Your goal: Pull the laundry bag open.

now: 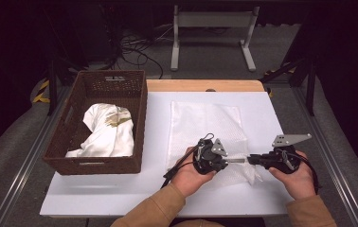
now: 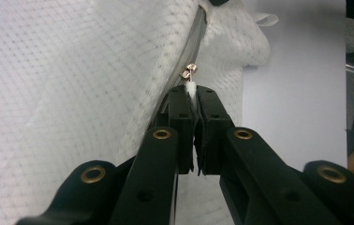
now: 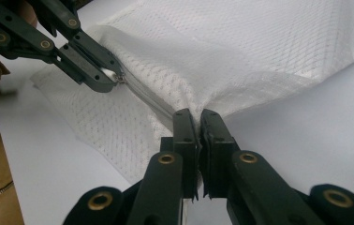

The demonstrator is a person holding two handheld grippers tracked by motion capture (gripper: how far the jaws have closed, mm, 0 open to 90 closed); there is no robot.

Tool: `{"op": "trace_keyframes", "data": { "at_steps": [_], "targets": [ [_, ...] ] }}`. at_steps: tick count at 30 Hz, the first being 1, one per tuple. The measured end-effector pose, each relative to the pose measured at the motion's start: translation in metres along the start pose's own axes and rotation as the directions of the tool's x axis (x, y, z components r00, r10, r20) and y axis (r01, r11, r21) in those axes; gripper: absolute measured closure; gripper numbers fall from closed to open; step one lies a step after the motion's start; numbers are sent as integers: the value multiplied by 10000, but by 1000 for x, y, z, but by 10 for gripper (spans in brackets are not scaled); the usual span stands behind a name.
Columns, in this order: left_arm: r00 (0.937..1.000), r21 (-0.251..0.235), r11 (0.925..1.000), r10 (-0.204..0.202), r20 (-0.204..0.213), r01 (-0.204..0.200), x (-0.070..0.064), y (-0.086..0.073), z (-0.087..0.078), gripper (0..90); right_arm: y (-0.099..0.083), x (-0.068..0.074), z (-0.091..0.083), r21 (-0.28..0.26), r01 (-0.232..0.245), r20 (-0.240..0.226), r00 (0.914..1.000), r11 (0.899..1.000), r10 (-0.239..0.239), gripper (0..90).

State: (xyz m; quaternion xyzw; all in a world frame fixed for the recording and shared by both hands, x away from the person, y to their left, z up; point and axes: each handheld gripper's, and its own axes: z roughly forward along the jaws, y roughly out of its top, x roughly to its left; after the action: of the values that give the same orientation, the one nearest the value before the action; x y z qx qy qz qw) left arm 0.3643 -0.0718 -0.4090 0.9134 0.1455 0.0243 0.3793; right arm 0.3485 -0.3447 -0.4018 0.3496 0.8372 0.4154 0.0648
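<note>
The left claw (image 2: pixel 193 96) is clenched on the white pull tab of the zipper (image 2: pixel 188 72) of a white mesh laundry bag (image 2: pixel 72 93), which lies flat on the white tabletop (image 1: pixel 120 189) beside a wicker basket (image 1: pixel 139 123) holding a white garment (image 1: pixel 108 130). The right claw (image 3: pixel 198 119) is pinched shut on the bag's edge by the zipper track. The mesh looks light, limp and liable to bunch; grip the tab and the seam. No readable labels.

A lab: dark curtains, floor cables (image 1: pixel 137 49), railed white table (image 1: pixel 120 198).
</note>
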Motion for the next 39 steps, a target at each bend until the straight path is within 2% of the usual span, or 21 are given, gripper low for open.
{"op": "trace_keyframes", "data": {
  "at_steps": [18, 23, 25, 26, 27, 39],
  "targets": [
    [9999, 46, 9999, -104, 59, 104, 6, -13, -14, 866, -2, -4, -2, -7, -87, 95, 9999, 10000, 87, 861],
    [9999, 64, 9999, -157, -8, 157, 8, -17, -17, 866, -3, -4, -3, 30, -94, 258, 9996, 10000, 93, 861],
    [9996, 0, 9996, -285, 4, 285, 9, -20, -19, 866, -3, -5, -4, 37, -108, 262, 9996, 9999, 107, 861],
    [9998, 51, 9998, -188, -23, 188, 10, -22, -21, 866, -3, -6, -4, 42, -133, 278, 9995, 9999, 132, 861],
    [9996, 19, 9996, -297, -7, 297, 10, -23, -21, 866, -4, -6, -4, 51, -128, 270, 9996, 9999, 127, 861],
    [9991, 50, 9991, -426, -86, 426, 13, -32, -32, 866, -4, -6, -3, 105, -164, 327, 9993, 9998, 160, 861]
  ]
}}
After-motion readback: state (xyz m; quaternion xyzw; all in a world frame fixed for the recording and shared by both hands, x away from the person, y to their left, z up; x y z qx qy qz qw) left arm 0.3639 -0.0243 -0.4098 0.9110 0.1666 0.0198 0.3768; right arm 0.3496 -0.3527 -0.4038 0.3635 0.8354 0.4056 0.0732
